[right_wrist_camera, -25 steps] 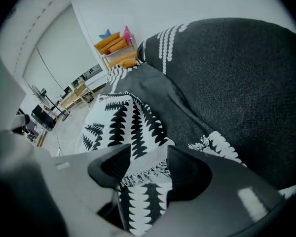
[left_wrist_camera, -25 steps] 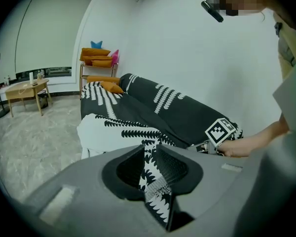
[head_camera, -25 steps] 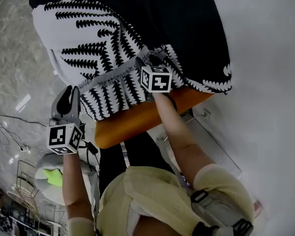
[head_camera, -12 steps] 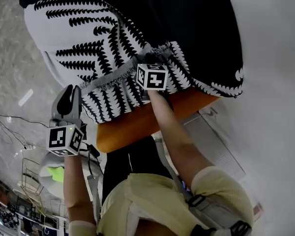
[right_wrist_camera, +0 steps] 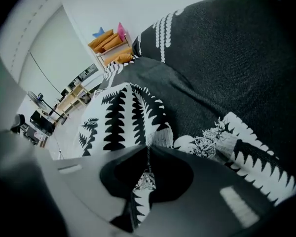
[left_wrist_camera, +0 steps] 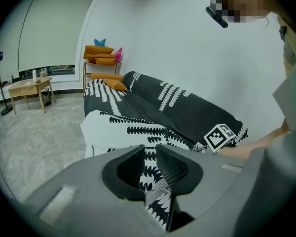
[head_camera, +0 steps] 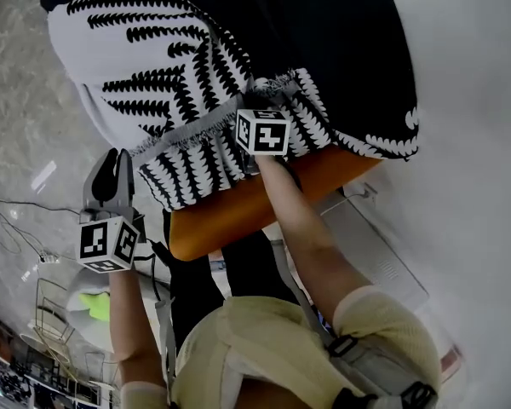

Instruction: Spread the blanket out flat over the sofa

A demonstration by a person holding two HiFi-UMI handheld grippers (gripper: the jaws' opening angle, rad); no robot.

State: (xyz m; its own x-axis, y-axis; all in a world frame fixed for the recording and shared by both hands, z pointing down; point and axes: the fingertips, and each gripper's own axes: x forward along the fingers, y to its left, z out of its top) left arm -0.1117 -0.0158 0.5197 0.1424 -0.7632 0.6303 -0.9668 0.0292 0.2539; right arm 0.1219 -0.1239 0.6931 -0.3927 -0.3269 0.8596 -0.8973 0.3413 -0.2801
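Left gripper: I am holding it out over the floor, clear of the fabric. Its jaws are standing slightly apart and carrying nothing.
Right gripper: its jaws have just been closing and are now pinching the blanket's fringed hem.
Meaning: I am judging the grab as made, so pulling that hem outward is becoming possible. The left side is waiting for its own hold.
Blanket: the black-and-white fern-print throw is lying over the seat and back, with its near edge bunching and folding over.
Sofa: orange upholstery is showing bare below the hem.
Far end: orange cushions are sitting on a shelf, and a small wooden table is standing to its left.
Writing: I am reading none; the marker cubes are showing only square patterns.
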